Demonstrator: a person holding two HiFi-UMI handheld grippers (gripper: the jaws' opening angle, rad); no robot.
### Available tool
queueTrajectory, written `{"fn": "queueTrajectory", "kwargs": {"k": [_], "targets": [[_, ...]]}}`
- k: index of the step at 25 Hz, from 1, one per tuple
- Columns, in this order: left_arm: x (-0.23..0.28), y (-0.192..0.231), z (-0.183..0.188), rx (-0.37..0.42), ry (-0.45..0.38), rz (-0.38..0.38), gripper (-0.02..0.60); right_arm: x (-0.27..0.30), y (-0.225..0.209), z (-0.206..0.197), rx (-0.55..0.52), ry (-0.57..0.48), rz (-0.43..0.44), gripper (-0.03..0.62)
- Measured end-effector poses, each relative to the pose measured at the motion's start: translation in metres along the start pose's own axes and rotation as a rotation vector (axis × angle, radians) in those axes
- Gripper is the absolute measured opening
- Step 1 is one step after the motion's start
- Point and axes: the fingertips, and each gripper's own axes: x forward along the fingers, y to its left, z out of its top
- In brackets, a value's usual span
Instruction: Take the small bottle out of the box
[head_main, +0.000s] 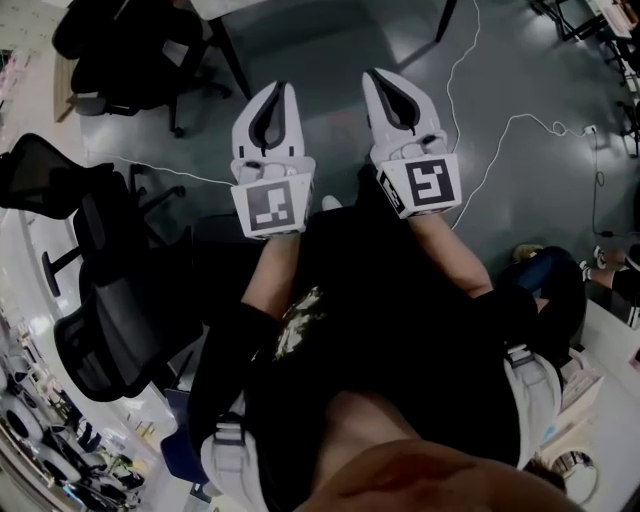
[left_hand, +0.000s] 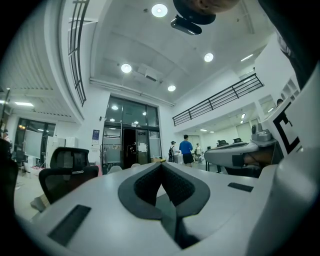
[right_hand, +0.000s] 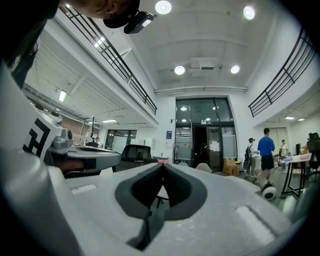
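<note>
Both grippers are held out level, side by side, above a bare grey floor. The left gripper has its jaws pressed together with nothing between them. Its own view shows the dark pads meeting at the tips. The right gripper is likewise closed and empty, with its tips touching. Each carries a marker cube at the wrist end.

The small bottle and the box show in no view, and no desk lies under the grippers.

In the head view a thin white cable trails across the floor to the right of the grippers. Black office chairs stand at the left, beside a curved white desk with small clutter toward its lower end. At the right edge a seated person's legs in blue trousers rest near another white desk.

The gripper views look into a tall, white-walled hall. Round ceiling lights are set in the ceiling, and dark balcony railings run along an upper level. At the far end is a glass-framed doorway. A person in a blue shirt stands to the right of that doorway among others. A black chair sits at the left.
</note>
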Motion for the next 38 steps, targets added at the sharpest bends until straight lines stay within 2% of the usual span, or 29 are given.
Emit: {"fn": "queueTrajectory", "kwargs": {"k": [4, 11, 16, 20, 31, 38], "targets": [[0.001, 0.006, -0.006, 0.001, 0.006, 0.013, 0.006, 0.006, -0.003, -0.004, -0.012, -0.003, -0.005, -0.005], [0.021, 0.008, -0.004, 0.031, -0.002, 0.034, 0.006, 0.022, -0.014, -0.01, -0.005, -0.017, 0.024, -0.005], [0.042, 0.015, -0.01, 0.032, 0.004, 0.041, 0.006, 0.035, -0.018, -0.01, -0.04, -0.03, 0.056, -0.005], [0.072, 0.011, -0.003, 0.063, -0.007, 0.022, 0.006, 0.056, -0.04, -0.008, -0.041, -0.038, 0.053, -0.005], [0.164, 0.008, -0.014, 0.032, 0.035, -0.007, 0.008, 0.107, -0.103, -0.031, -0.02, 0.032, 0.048, -0.005], [0.224, 0.017, 0.007, 0.047, 0.004, 0.021, 0.006, 0.156, -0.151, -0.022, -0.008, -0.011, 0.083, -0.005]]}}
